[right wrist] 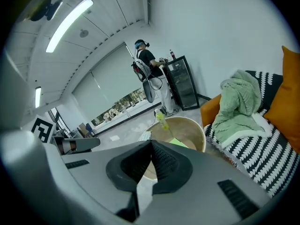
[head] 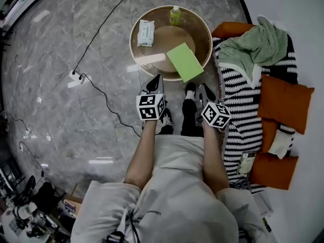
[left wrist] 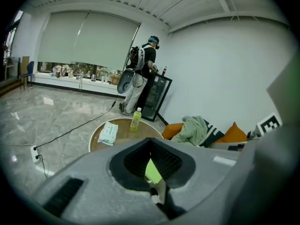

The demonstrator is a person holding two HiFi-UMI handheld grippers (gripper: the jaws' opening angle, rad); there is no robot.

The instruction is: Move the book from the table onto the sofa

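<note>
Left tool (left wrist: pixel 150 141): jaws pressed together, nothing pinched; held short of the tabletop and tipped down toward it
Right tool (right wrist: pixel 151 142): jaws likewise pressed together and empty; the one nearer the sofa
Step in hand: the approach, as I judge it; book not yet touched
Book (head: pixel 185 61): green, lying flat at the near side of the round tabletop (head: pixel 172 37); its near corner seems to reach over the rim
Next move: spread one tool's jaws, bring them round that near edge, pinch, lift, carry across to the sofa (head: pixel 237 116)
Nearby: wipes pack (head: pixel 146 33), bottle (head: pixel 175 15), pale slab (head: pixel 150 59) just beside the book (none lies on it)
In the way: green garment (head: pixel 255 47) and orange cushions (head: pixel 283 103) crowd the sofa; the striped stretch nearest the tabletop looks free
</note>
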